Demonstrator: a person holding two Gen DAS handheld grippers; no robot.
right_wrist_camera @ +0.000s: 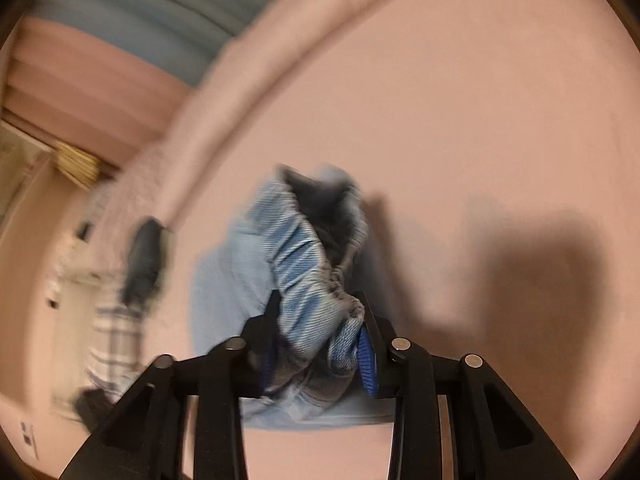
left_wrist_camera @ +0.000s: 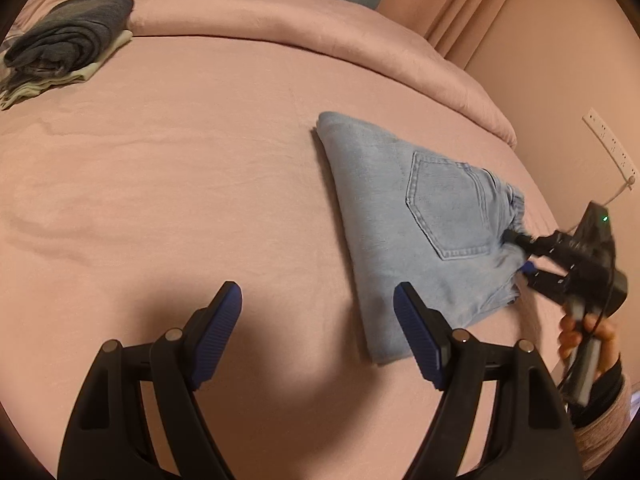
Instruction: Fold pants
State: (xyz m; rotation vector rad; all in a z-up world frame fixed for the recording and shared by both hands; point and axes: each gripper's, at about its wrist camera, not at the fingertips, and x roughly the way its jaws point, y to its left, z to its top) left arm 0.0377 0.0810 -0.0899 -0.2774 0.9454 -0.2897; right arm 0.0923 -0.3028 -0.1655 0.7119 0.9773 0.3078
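Observation:
Light blue jeans (left_wrist_camera: 404,224) lie folded into a compact wedge on the pink bed sheet (left_wrist_camera: 160,184), back pocket facing up. My left gripper (left_wrist_camera: 318,300) is open and empty, hovering above the sheet just left of the jeans' near corner. My right gripper (left_wrist_camera: 520,252) grips the waistband end of the jeans at their right side. In the blurred right wrist view the right gripper (right_wrist_camera: 320,320) is shut on the bunched waistband of the jeans (right_wrist_camera: 304,280), which rises between the fingers.
A folded dark grey garment on a pale one (left_wrist_camera: 68,48) lies at the bed's far left. A rolled pink duvet (left_wrist_camera: 320,36) runs along the far edge. A wall with a power strip (left_wrist_camera: 612,148) stands close on the right.

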